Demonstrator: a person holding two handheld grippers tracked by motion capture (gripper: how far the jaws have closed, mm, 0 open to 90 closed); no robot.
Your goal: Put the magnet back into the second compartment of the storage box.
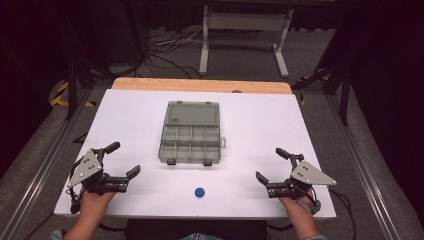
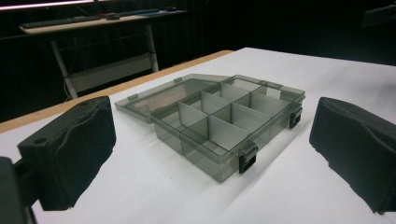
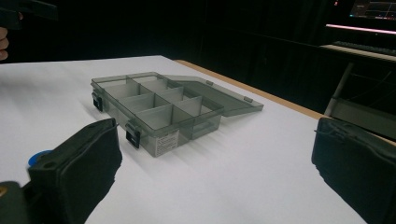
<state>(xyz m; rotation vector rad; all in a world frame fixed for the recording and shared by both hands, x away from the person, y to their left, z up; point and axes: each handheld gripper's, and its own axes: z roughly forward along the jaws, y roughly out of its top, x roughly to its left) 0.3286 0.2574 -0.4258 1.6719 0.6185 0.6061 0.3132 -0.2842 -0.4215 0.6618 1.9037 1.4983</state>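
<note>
Hands rest low, left tongs [image 1: 121, 159] and right tongs [image 1: 272, 163] apart, flanking the organizer box [image 1: 191, 136].

Nothing here can actually be read. The grey compartment box [image 3: 159, 109] carries a small white label [image 3: 168, 139] on its near side wall in the right gripper view, with rows of tiny print too blurred to make out. In the high view a small pale mark [image 1: 175, 120] sits on the opened lid, also illegible. A screen [image 3: 373, 8] glows far off in the dark, its lines too small to read
</note>
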